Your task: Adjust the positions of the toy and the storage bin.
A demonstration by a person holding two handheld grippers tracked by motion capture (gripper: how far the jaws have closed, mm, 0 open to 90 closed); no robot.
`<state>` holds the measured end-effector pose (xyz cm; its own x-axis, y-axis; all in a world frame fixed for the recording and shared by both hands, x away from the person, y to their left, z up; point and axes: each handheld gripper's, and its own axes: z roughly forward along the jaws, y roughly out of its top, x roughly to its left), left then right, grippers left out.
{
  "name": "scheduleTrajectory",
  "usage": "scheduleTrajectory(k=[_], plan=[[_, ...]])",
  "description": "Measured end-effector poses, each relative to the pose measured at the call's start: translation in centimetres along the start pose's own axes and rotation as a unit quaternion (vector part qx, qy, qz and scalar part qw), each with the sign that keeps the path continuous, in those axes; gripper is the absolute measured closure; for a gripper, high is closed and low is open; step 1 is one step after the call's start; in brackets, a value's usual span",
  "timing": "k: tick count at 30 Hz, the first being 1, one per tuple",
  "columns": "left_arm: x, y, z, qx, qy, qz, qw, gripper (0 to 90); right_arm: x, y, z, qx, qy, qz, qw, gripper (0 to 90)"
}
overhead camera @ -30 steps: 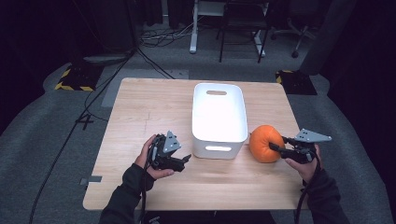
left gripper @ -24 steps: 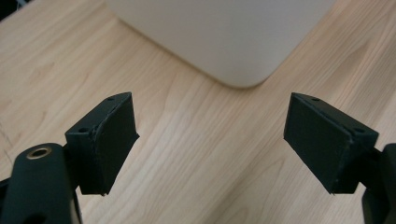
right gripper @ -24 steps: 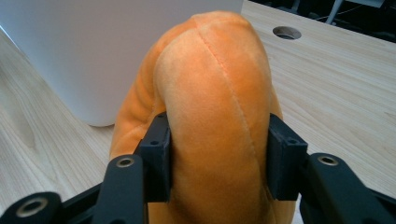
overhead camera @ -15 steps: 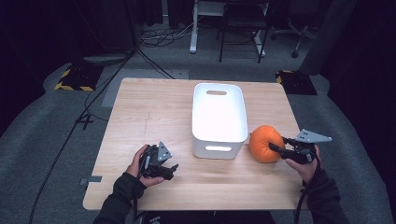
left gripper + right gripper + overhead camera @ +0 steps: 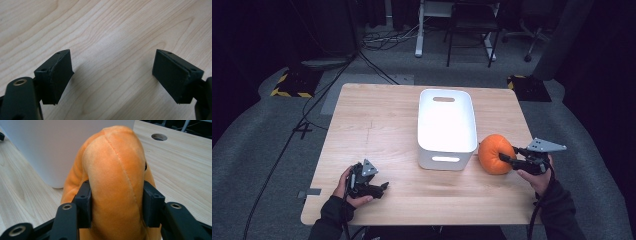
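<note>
An orange plush pumpkin [image 5: 494,153] sits on the wooden table just right of a white bin [image 5: 446,127]. My right gripper [image 5: 506,158] is shut on the pumpkin [image 5: 117,177]; both pads press into its soft sides, and the bin's white wall [image 5: 50,147] stands close behind it. My left gripper [image 5: 382,188] is low over the table near its front left, pointing right and away from the bin. In the left gripper view its jaws stand wide apart, open over bare wood [image 5: 112,50] with nothing between them.
The table's front edge [image 5: 412,220] runs just below both hands. A round cable hole [image 5: 159,137] lies in the tabletop beyond the pumpkin. Cables, chairs and desk legs stand on the dark floor behind the table.
My left hand has drawn back from the bin toward the front left of the table and sunk lower. The right hand and the pumpkin have stayed put.
</note>
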<state>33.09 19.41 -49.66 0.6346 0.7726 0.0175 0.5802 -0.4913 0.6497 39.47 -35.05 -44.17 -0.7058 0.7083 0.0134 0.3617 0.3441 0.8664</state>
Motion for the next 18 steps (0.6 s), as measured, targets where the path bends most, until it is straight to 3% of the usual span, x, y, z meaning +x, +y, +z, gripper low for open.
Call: scheduleTrajectory(k=[3, 5, 18], plan=[[0.38, -0.67, 0.03, -0.014, -0.015, -0.018, 0.9996, 15.7, -0.06, 0.02, 0.07, -0.001, 0.003, 0.002, 1.0000, 51.7], [0.43, -0.92, 0.03, -0.023, -0.011, -0.019, 0.9995, 15.6, -0.10, -0.01, 0.06, -0.001, 0.003, 0.002, 1.0000, 51.7], [0.46, -0.83, 0.05, -0.019, -0.011, -0.018, 0.9996, 14.9, 0.08, 0.09, 0.08, 0.001, -0.003, -0.006, 1.0000, 52.6]])
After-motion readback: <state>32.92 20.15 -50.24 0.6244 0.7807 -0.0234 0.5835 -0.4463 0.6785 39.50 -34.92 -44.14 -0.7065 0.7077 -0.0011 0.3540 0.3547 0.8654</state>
